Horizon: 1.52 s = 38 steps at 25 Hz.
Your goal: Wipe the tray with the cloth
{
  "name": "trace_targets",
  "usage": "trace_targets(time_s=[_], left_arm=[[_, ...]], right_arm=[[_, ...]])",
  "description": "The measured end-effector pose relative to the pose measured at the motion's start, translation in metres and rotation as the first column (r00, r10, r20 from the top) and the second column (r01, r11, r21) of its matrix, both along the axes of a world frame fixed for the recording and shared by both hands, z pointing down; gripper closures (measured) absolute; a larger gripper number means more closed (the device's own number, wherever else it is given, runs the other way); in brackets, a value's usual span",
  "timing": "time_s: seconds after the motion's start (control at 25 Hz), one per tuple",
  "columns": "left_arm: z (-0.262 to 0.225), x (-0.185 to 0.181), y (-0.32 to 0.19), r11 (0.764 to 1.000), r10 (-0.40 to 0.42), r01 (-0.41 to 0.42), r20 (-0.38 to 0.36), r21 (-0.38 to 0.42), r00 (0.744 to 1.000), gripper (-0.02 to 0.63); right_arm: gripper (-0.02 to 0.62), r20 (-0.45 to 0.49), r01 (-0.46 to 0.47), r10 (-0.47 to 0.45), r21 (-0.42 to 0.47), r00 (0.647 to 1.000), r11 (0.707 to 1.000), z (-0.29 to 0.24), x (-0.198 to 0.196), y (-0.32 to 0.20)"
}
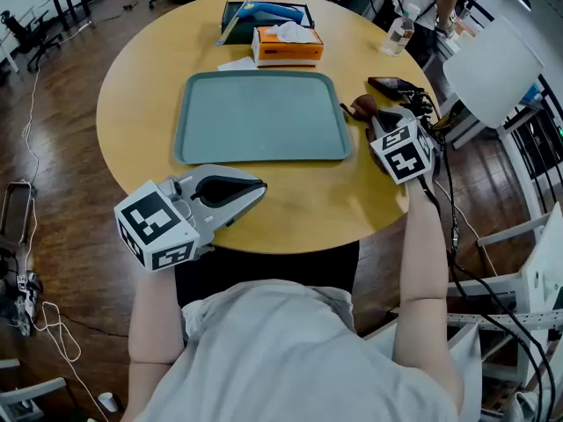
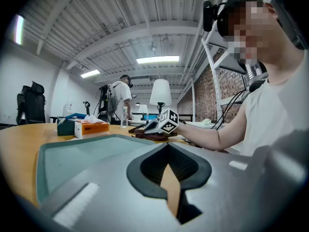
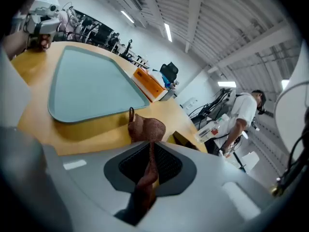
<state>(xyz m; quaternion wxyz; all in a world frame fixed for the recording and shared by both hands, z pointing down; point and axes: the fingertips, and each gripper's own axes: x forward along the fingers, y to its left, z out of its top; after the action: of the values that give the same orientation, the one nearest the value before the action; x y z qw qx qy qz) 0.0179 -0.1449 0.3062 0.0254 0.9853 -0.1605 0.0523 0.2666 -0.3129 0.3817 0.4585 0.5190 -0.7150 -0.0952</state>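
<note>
On my right gripper, jaws pinch the brown cloth, tray just ahead; left gripper jaws seem closed, empty.

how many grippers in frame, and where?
2. The left gripper is at the near edge of the table, in front of the tray, jaws together, empty. The right gripper is beside the tray's right edge, shut on the brown cloth. None hidden.

Tray surface open, tissue box just beyond far rim
</note>
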Motion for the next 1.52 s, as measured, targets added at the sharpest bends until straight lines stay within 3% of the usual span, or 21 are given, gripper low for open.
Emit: trace_targets(time_s=[0.16, 0.32, 0.44, 0.52, 0.56, 0.64, 0.72, 0.84, 1.04, 1.16, 1.32, 1.52], left_arm=[[0.0, 0.0, 0.0, 1.0, -0.001, 0.001, 0.001, 0.0, 1.0, 0.606], [0.0, 0.0, 0.001, 1.0, 0.0, 0.0, 0.003, -0.002, 1.0, 0.606], [0.0, 0.0, 0.0, 1.0, -0.003, 0.003, 0.002, -0.001, 1.0, 0.606], [0.001, 0.0, -0.001, 1.0, -0.012, 0.012, 0.002, -0.002, 1.0, 0.606], [0.001, -0.001, -0.002, 1.0, -0.019, 0.019, 0.002, -0.003, 1.0, 0.606], [0.0, -0.001, -0.003, 1.0, -0.029, 0.029, 0.003, -0.004, 1.0, 0.606], [0.001, -0.001, -0.005, 0.999, -0.039, 0.039, 0.002, -0.004, 0.999, 0.606], [0.004, 0.0, -0.01, 0.998, -0.059, 0.059, -0.003, 0.0, 0.998, 0.606], [0.007, 0.012, -0.019, 0.998, -0.069, 0.069, 0.005, -0.006, 0.998, 0.606], [0.007, 0.015, -0.023, 0.996, -0.085, 0.085, 0.008, -0.009, 0.996, 0.606], [0.006, 0.015, -0.022, 0.996, -0.088, 0.089, 0.008, -0.009, 0.996, 0.606], [0.006, 0.014, -0.023, 0.996, -0.089, 0.089, 0.006, -0.007, 0.996, 0.606]], right_arm=[[0.541, 0.079, 0.002, -0.003, 0.013, 0.997, 1.0, 0.002, 0.002, -0.002], [0.477, 0.091, 0.005, -0.019, 0.155, 0.996, 0.988, -0.033, -0.004, 0.01], [0.477, 0.204, 0.046, -0.104, 0.27, 0.973, 0.962, -0.071, -0.019, 0.021], [0.496, 0.339, 0.095, -0.203, 0.309, 0.919, 0.946, -0.089, -0.036, 0.034], [0.528, 0.422, 0.132, -0.266, 0.32, 0.867, 0.938, -0.096, -0.048, 0.043], [0.571, 0.571, 0.208, -0.379, 0.342, 0.728, 0.916, -0.106, -0.074, 0.06], [0.583, 0.647, 0.255, -0.436, 0.359, 0.626, 0.898, -0.108, -0.096, 0.073], [0.592, 0.669, 0.323, -0.49, 0.369, 0.559, 0.872, -0.1, -0.128, 0.087], [0.594, 0.72, 0.479, -0.56, 0.353, 0.41, 0.804, -0.084, -0.182, 0.109], [0.594, 0.721, 0.519, -0.583, 0.358, 0.376, 0.777, -0.085, -0.194, 0.115], [0.594, 0.764, 0.558, -0.552, 0.312, 0.333, 0.769, -0.079, -0.201, 0.122], [0.594, 0.778, 0.58, -0.514, 0.245, 0.361, 0.777, -0.067, -0.209, 0.119]])
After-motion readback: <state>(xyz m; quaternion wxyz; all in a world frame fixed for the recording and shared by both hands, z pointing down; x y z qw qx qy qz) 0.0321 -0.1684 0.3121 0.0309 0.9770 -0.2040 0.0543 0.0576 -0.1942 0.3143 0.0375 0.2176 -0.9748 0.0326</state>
